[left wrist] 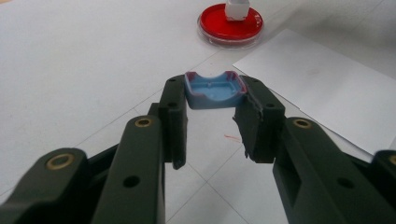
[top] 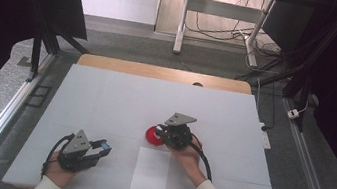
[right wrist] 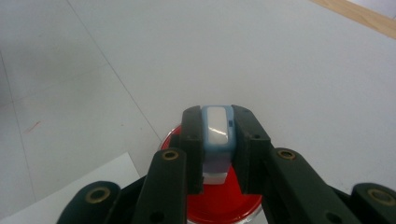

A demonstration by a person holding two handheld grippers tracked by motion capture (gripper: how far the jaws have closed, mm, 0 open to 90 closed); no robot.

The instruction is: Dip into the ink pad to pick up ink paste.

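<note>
My left gripper (left wrist: 214, 95) is shut on a small blue tray-shaped piece (left wrist: 213, 88) with reddish-purple rims, held just above the table. In the high view, the left gripper (top: 103, 148) sits near the front left with the blue piece (top: 105, 144) at its tips. My right gripper (right wrist: 217, 122) is shut on a pale blue block with a white face (right wrist: 217, 128), held upright over a round red dish (right wrist: 219, 207). From above, the right gripper (top: 161, 133) hangs at the dish (top: 151, 136) near mid-table. The dish (left wrist: 230, 23) lies ahead of the left jaws.
A white paper sheet (top: 151, 172) lies between the two hands, near the front edge. The white tabletop (top: 120, 102) has faint grid lines and a wooden strip (top: 159, 72) along its far edge. Dark frame posts and cables stand beyond the table.
</note>
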